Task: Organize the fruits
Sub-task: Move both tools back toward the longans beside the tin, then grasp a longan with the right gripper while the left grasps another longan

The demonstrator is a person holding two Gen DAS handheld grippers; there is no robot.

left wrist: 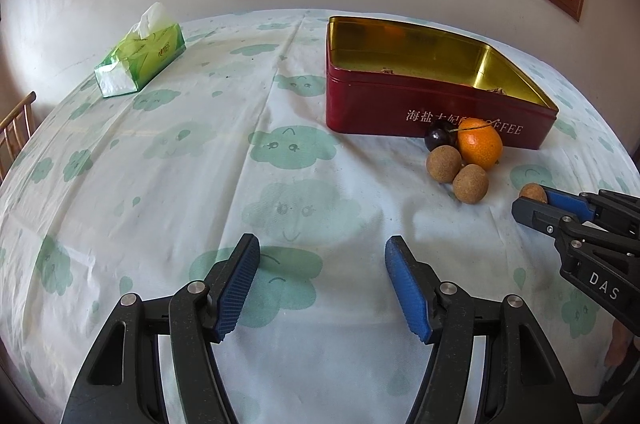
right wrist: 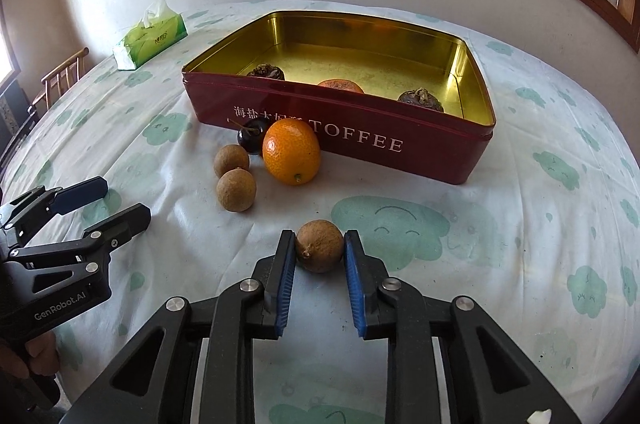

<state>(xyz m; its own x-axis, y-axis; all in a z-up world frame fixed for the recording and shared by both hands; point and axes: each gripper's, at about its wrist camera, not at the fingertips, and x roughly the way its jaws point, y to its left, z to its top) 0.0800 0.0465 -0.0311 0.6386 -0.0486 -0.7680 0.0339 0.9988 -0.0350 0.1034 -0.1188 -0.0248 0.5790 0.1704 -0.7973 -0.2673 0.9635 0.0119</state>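
A red toffee tin (right wrist: pixel 400 147) with a gold inside stands open on the table; it also shows in the left wrist view (left wrist: pixel 360 103). Inside lie an orange fruit (right wrist: pixel 341 86) and two dark dried fruits (right wrist: pixel 266 71) (right wrist: pixel 421 99). In front of the tin sit an orange (right wrist: pixel 292 151), a dark cherry (right wrist: pixel 252 137) and two brown longans (right wrist: pixel 231 160) (right wrist: pixel 236 190). My right gripper (right wrist: pixel 319 248) is shut on a third longan (right wrist: pixel 319 246) at the tablecloth; it also shows in the left wrist view (left wrist: pixel 532 197). My left gripper (left wrist: pixel 322 252) is open and empty over the cloth.
A green tissue pack (left wrist: pixel 140 57) lies at the far left of the table. A wooden chair (right wrist: pixel 60 75) stands beyond the left table edge. The wall and window are behind the table. The cloth (left wrist: pixel 200 163) carries a cloud print.
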